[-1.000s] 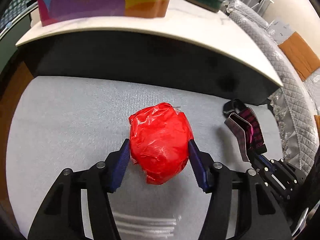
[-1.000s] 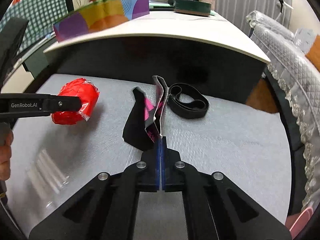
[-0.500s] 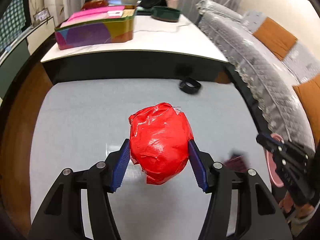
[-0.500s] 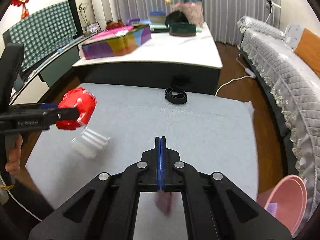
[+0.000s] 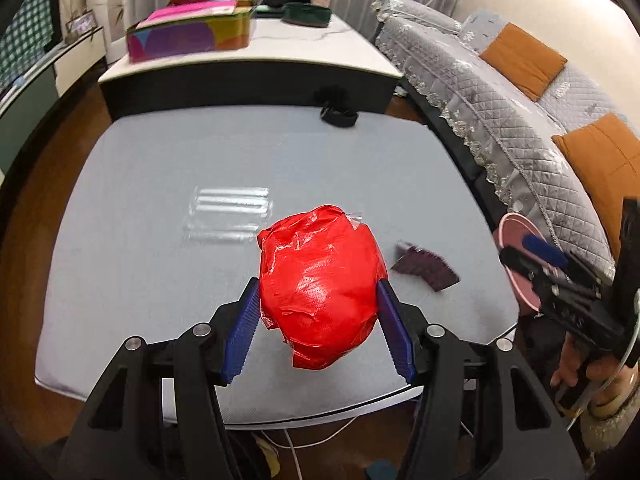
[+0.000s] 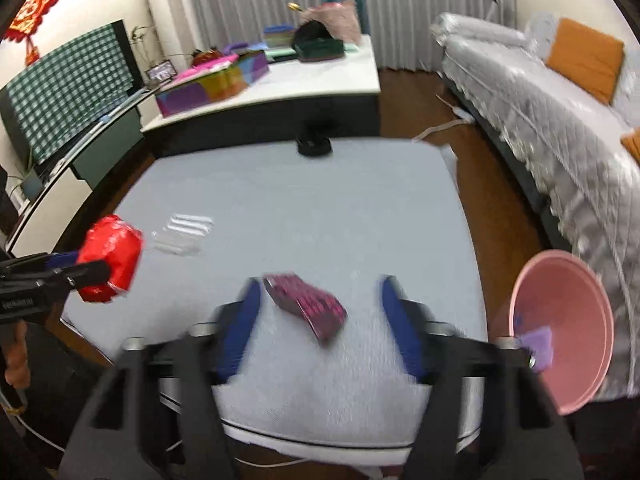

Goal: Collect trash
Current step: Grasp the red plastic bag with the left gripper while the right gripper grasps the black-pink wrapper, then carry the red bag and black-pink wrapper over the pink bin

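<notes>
Fingers of the left gripper (image 5: 318, 320) clench a crumpled red wrapper (image 5: 320, 292) above the grey table (image 5: 140, 208). Right gripper (image 6: 316, 324) jaws are opening, and a magenta packet (image 6: 308, 308) lies loose between them. Next comes carrying the trash to the pink basin (image 6: 568, 328), which stands beside the table.

Open tabletop (image 6: 320, 208) around clear tray (image 6: 182, 232)

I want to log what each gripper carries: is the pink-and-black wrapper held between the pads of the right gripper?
No, the right gripper has its jaws opening, and the pink-and-black wrapper sits between them, clear of both pads.
</notes>
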